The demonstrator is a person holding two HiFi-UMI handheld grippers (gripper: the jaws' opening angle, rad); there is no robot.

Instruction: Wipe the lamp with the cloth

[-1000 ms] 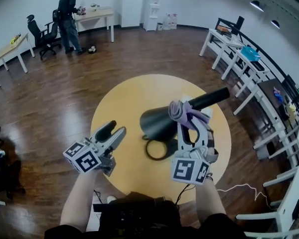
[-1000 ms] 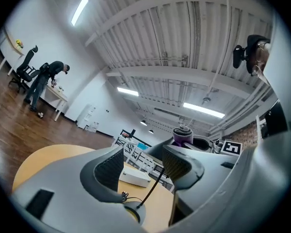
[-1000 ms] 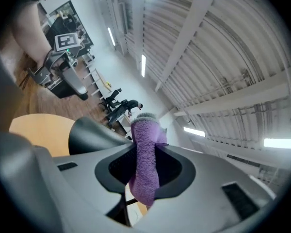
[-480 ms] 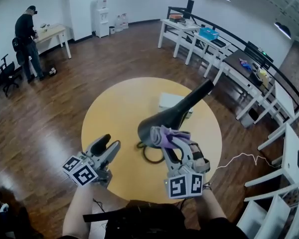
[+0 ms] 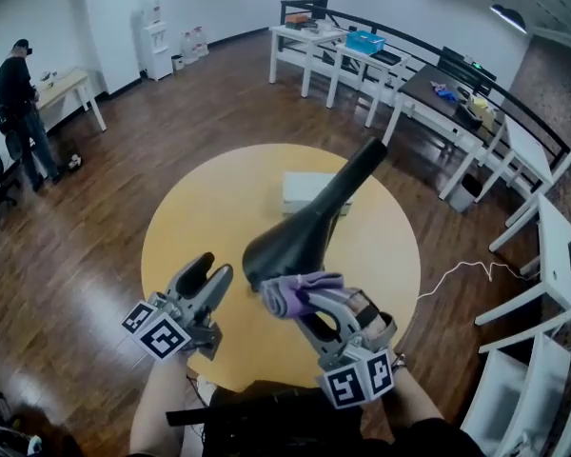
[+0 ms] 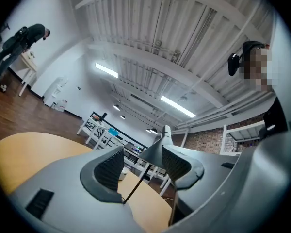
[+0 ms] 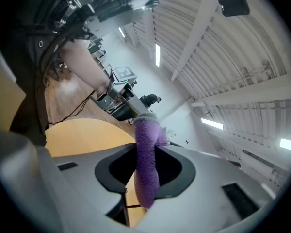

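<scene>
The black lamp point(image 5: 287, 244) lies tilted on the round yellow table point(image 5: 205, 208), its neck point(image 5: 357, 168) reaching up to the right. My right gripper point(image 5: 309, 305) is shut on a purple cloth point(image 5: 285, 293), which sits against the near rim of the shade. In the right gripper view the cloth point(image 7: 144, 135) stands up from between the jaws. My left gripper point(image 5: 212, 272) hovers left of the shade, open and empty. In the left gripper view the lamp point(image 6: 155, 152) shows beyond the open left gripper point(image 6: 143, 166), apart from it.
A white box point(image 5: 309, 190) rests on the table behind the lamp. White desks point(image 5: 362, 55) line the back right. A white cable point(image 5: 457, 274) trails on the wooden floor to the right. A person point(image 5: 19, 93) stands at a desk far left.
The right gripper has carried the cloth from the lamp's neck down to the near rim of the shade. The left gripper has shifted slightly. The head view has swung round.
</scene>
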